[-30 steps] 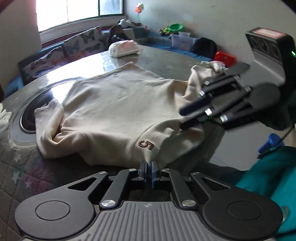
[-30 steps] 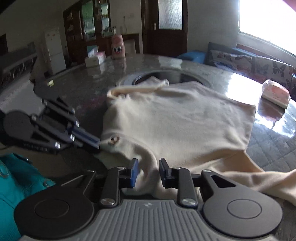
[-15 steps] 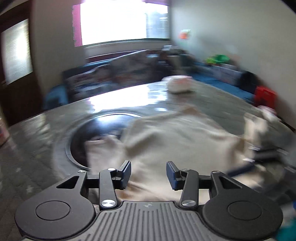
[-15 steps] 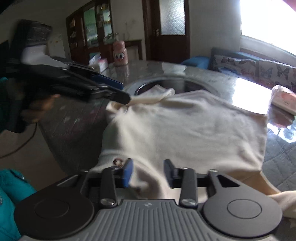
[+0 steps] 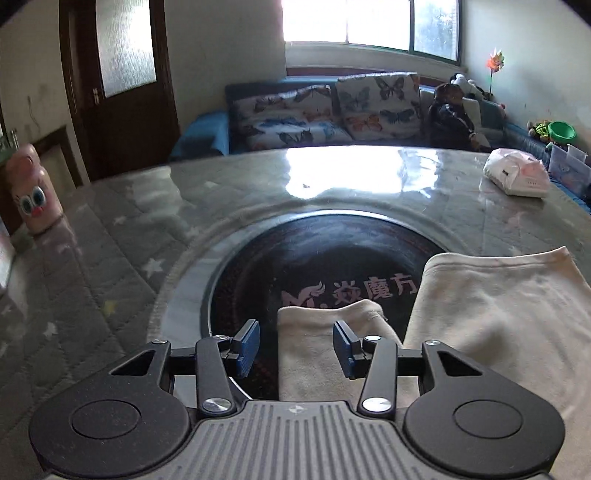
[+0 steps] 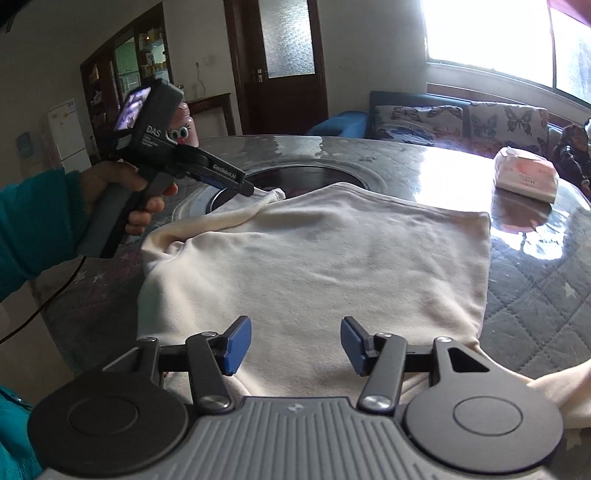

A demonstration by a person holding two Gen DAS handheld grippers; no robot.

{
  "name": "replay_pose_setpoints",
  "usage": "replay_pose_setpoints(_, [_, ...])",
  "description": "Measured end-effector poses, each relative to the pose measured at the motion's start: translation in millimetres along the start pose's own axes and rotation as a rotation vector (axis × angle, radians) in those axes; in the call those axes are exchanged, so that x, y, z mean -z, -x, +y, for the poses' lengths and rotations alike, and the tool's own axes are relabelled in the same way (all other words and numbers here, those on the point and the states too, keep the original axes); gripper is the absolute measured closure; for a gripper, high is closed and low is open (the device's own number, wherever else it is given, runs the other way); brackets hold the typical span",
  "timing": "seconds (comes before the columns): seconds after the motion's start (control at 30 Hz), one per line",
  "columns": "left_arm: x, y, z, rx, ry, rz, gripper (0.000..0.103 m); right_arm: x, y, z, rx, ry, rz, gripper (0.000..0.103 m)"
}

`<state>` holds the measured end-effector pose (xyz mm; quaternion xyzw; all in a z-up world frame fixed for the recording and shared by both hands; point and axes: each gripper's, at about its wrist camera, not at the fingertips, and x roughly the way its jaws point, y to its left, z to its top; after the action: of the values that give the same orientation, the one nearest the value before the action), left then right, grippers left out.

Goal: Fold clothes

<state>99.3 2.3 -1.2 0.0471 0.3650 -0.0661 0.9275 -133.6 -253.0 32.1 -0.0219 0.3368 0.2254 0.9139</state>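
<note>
The left tool (image 5: 294, 345), a black two-finger device with blue pads, hangs with its jaws spread over the folded-in sleeve (image 5: 325, 332) of a cream long-sleeved sweatshirt (image 6: 314, 258); the sleeve's cuff end lies between the pads, which do not press on it. From the right wrist view, that same left tool (image 6: 251, 190) is gripped by a hand (image 6: 122, 195) in a teal sleeve (image 6: 33, 225), its tip at the sleeve end on the garment's far left corner. The right tool (image 6: 295, 345), of the same make, hovers over the near edge of the sweatshirt with its jaws opening, cloth below them and nothing pinched between the pads.

The sweatshirt lies flat and spread on a round grey quilted tabletop (image 6: 535, 295) under a glossy clear cover, its left sleeve reaching onto the dark circular glass inset (image 5: 332, 258) at the tabletop's centre, which bears pink lettering. Another part of the cream cloth trails off at the lower right, beside the right tool. A white and pink pack of tissues (image 6: 526, 179) rests on the far right of the tabletop, well apart from the garment. A pink cartoon-faced container (image 5: 33, 192) stands at the left edge. Behind, a sofa with butterfly-print cushions (image 5: 325, 110) sits under a bright window (image 5: 369, 22), beside a dark wooden door (image 5: 122, 85).
</note>
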Motion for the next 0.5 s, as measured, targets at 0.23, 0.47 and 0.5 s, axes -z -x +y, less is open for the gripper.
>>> replay_pose_setpoints(0.23, [4,-3,-3,0.007,-0.004,-0.013,0.093,0,-2,-1,0.012,-0.017,0.000,0.041])
replay_pose_setpoints(0.47, [9,32,38,-0.070,0.154,-0.098,0.099,1,0,3,0.033,-0.015,-0.008,0.032])
replay_pose_setpoints(0.5, [11,41,45,-0.092,0.172,-0.118,0.099,1,0,2,0.039,-0.017,-0.008,0.030])
